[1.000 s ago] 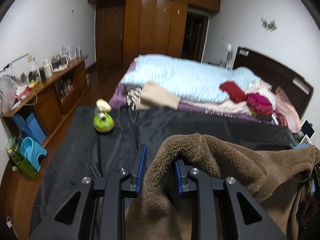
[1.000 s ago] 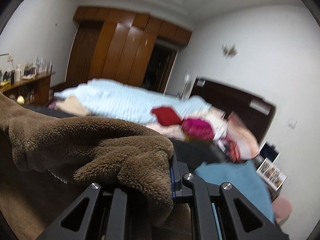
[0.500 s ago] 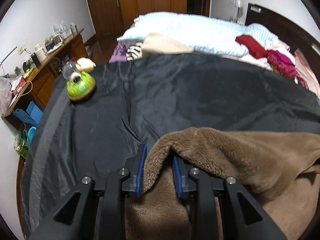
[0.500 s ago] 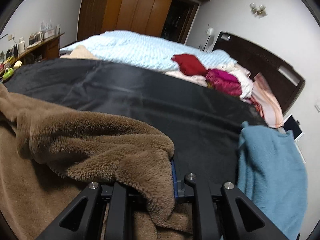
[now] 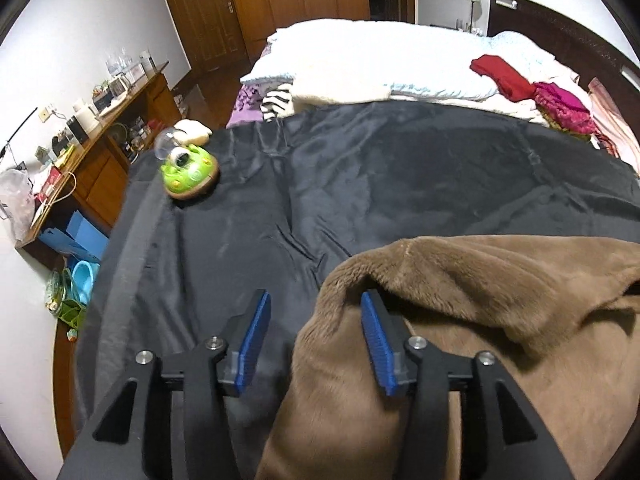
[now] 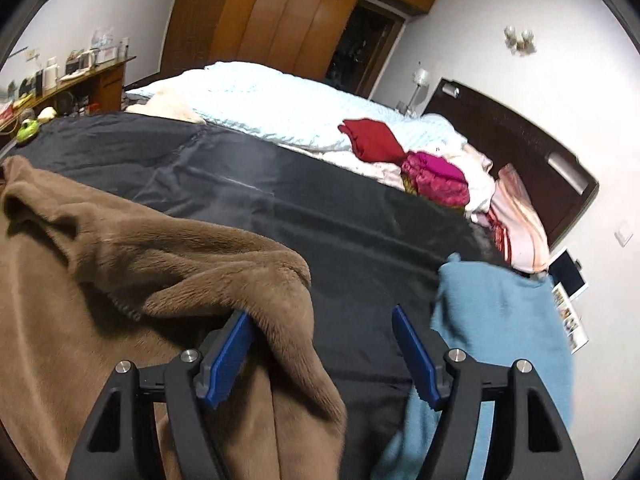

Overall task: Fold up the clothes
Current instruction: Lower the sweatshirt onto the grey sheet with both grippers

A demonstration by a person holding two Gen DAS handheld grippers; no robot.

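Big black sheet (image 5: 400, 184) spread over the near end of the bed, and that is the landmark here. On its near edge lies the brown fleece garment (image 5: 500, 320), thick and plush, heaped in soft folds with one rounded lip doubled back over itself, far from flat. At the sheet's right near corner sits a blue fleece garment (image 6: 500, 320), crumpled, just beside the brown one's edge. Off at the sheet's far left corner, a green dome toy (image 5: 189, 174), well apart from the fleece.

Now the left gripper (image 5: 314, 336), angled down at the sheet: jaws have just been opening, standing roughly half apart, a hem of brown fleece slumped between them against the right blue pad, nothing pinched. The right gripper (image 6: 322, 354), also tipped downward, has just been opening too, jaws wide; brown fleece drapes over its left pad and sags into the gap, the other pad bare beside the blue garment.
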